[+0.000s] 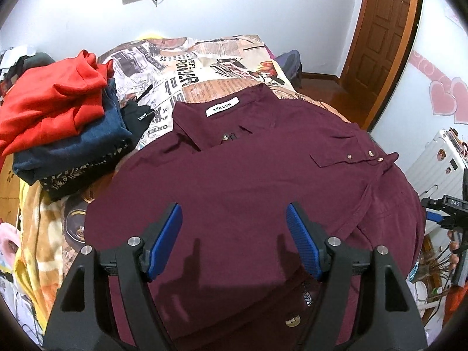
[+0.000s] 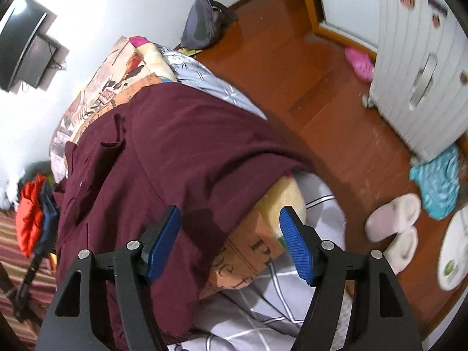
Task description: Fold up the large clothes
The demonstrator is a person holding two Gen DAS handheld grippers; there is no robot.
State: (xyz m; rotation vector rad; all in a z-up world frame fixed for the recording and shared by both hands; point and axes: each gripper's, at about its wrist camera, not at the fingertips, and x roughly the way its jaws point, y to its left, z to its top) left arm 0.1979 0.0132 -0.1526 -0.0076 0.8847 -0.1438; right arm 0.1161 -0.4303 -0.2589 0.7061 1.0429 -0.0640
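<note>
A maroon button shirt (image 1: 234, 181) lies spread on the bed, collar with a white label (image 1: 222, 107) at the far end and a buttoned cuff (image 1: 359, 156) folded across the right side. My left gripper (image 1: 234, 234) is open and empty, hovering over the shirt's near part. In the right wrist view the same shirt (image 2: 163, 152) drapes over the bed's right edge. My right gripper (image 2: 229, 234) is open and empty above the shirt's near right edge, over the patterned bedspread (image 2: 248, 251).
A stack of folded clothes, red (image 1: 52, 108) on dark blue (image 1: 76, 149), sits at the bed's left. A black item (image 1: 137, 117) lies beside it. A white suitcase (image 2: 421, 67), slippers (image 2: 395, 228) and a pink slipper (image 2: 359, 64) are on the wooden floor to the right.
</note>
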